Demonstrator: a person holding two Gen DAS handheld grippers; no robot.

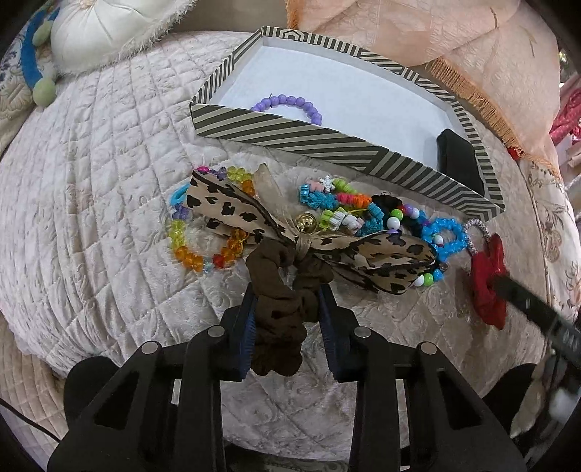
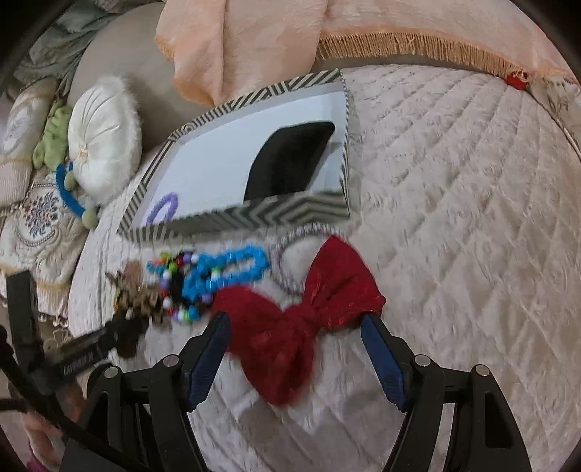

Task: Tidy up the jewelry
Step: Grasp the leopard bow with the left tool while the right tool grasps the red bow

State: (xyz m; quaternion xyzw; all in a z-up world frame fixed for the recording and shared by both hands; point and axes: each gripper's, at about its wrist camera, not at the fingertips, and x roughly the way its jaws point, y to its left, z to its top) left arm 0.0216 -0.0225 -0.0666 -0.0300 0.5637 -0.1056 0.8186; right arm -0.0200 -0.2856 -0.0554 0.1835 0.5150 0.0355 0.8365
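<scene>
A brown scrunchie (image 1: pixel 279 308) with a leopard-print bow (image 1: pixel 232 207) lies on the quilted cover, and my left gripper (image 1: pixel 287 290) is shut on its brown loop. Behind it lies a heap of bead bracelets: a clear multicolour one (image 1: pixel 189 254), blue ones (image 1: pixel 446 232) and small mixed pieces. A red bow (image 2: pixel 290 326) on a sparkly silver band (image 2: pixel 290 236) lies between the wide-apart fingers of my right gripper (image 2: pixel 296 319), which is open. The striped box (image 1: pixel 290 127) beyond holds a purple bead bracelet (image 1: pixel 290 103) and a black pad (image 1: pixel 457 152).
A peach fringed throw (image 1: pixel 472 54) hangs over the far side of the box. A round white cushion (image 1: pixel 101 32) and a green and blue toy (image 1: pixel 43 90) sit at the far left. The quilted cover (image 2: pixel 454 218) spreads to the right of the box.
</scene>
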